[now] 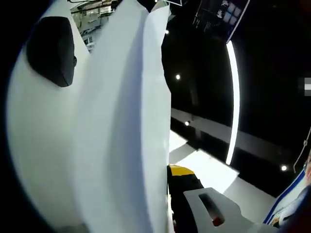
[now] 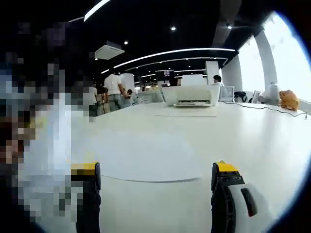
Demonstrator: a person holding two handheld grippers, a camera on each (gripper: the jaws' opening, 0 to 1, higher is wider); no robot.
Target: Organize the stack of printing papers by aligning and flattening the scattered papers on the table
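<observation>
Above the table (image 2: 252,141), left gripper (image 1: 165,204) upturned, jaws clamping papers (image 1: 112,136) (right gripper (image 2: 155,187) level, jaws apart).

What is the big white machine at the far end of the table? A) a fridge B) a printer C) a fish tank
B: the right gripper view shows a white printer sitting on the far side of the white table, beyond the flat sheet of paper.
</observation>
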